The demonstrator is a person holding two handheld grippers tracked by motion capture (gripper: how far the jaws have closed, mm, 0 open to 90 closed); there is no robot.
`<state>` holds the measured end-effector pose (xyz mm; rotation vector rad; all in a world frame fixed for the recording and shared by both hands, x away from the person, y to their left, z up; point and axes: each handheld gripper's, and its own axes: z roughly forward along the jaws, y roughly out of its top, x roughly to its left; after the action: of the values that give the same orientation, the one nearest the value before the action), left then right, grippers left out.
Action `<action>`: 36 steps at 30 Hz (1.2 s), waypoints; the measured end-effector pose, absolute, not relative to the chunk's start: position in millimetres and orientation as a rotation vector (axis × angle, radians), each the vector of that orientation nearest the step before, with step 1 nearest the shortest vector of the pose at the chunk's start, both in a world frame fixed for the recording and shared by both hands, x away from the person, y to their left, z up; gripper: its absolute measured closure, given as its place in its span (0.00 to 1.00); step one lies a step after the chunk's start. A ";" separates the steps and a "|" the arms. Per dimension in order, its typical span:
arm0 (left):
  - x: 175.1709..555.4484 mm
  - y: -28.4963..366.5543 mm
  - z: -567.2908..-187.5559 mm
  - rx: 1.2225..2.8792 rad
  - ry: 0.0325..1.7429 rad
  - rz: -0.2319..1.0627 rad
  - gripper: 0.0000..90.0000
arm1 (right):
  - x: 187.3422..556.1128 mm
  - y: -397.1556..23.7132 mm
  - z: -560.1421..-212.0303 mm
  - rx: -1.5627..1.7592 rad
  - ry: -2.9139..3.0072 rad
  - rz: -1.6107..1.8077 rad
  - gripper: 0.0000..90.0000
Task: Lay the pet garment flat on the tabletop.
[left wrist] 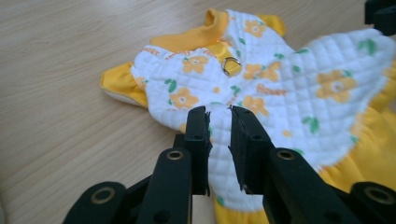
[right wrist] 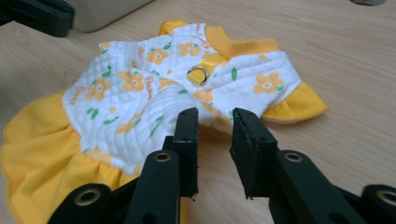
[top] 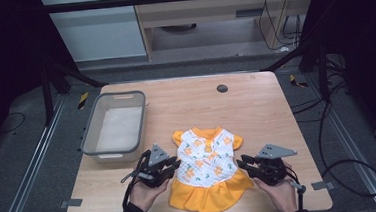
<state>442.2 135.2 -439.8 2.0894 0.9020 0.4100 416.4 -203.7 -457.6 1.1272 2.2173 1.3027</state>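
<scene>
So the wooden worktop (top: pixel 256 101) is taking up most of the scene, with a grey plastic bin (top: pixel 113 125) sitting along its left edge, well apart from the action and not blocking anything. A small dark round cap (top: pixel 222 88) is sitting near the far edge.

The little dress (top: pixel 208 167) is lying flat near the front edge, roughly at the middle: white quilted top with orange flowers, yellow collar pointing toward the far edge, yellow skirt fanning out toward the front. A small metal ring (left wrist: pixel 231 65) is sitting on its back, just below the collar.

Both forearms are coming in over the front edge, one on each side of the dress. The left hand-held gripper (top: pixel 172 165) is lying low and pointing inward at the dress's left side; its jaws are standing slightly apart with the edge of the white quilted fabric (left wrist: pixel 219 154) between them, and the pads aren't pressing on it. The right hand-held gripper (top: pixel 241 163) is mirroring it at the dress's right side, jaws parted a bit wider, hovering just off the cloth and gripping nothing.
</scene>
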 end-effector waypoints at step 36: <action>496.1 134.5 -450.2 2.101 0.957 0.491 0.59 | 470.5 -180.1 -464.8 1.141 2.222 1.175 0.65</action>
<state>496.1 134.5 -450.2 2.1006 0.9570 0.4915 470.5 -180.1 -464.8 1.1409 2.2218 1.1747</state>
